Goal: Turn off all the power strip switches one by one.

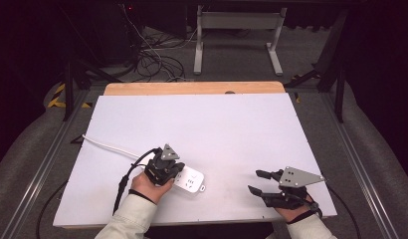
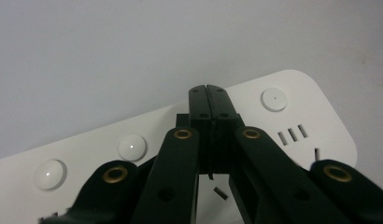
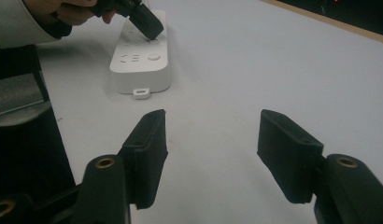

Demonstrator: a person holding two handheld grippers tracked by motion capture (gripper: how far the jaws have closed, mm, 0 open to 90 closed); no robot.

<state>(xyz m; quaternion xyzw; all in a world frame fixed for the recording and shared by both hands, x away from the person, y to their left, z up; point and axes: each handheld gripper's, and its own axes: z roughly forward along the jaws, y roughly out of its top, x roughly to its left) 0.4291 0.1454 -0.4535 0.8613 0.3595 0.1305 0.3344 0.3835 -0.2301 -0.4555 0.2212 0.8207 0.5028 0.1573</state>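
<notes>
While a wide white table top [image 1: 202, 124] takes up most of the high view, with a strip of bare wood [image 1: 192, 88] along its far edge and a tangle of dark cables [image 1: 152, 59] on the grey floor beyond, the things on it sit near the person's edge. A white power strip [image 1: 189, 180] lies flat at the front left of the table, its white cord [image 1: 105, 146] running off toward the left edge. From the left gripper view its top face [image 2: 292, 116] carries round white buttons [image 2: 274, 99] and groups of narrow slots [image 2: 293, 134], and in the right gripper view a small white tab [image 3: 142, 93] sticks out of its near end. The left hand [image 1: 150, 185], in a pale sleeve [image 1: 132, 216], holds the left gripper [image 1: 168, 167] directly over the strip; its jaws are pressed together with nothing between them, and their joined tips sit on or just above the strip's top face beside a button, though contact cannot be judged for sure. The right gripper [image 1: 259, 181] rests low at the front right, well apart from the strip, held by the right hand [image 1: 291, 211]. Its jaws stand wide apart and hold nothing, with bare table between the two black pads [image 3: 150, 154].
</notes>
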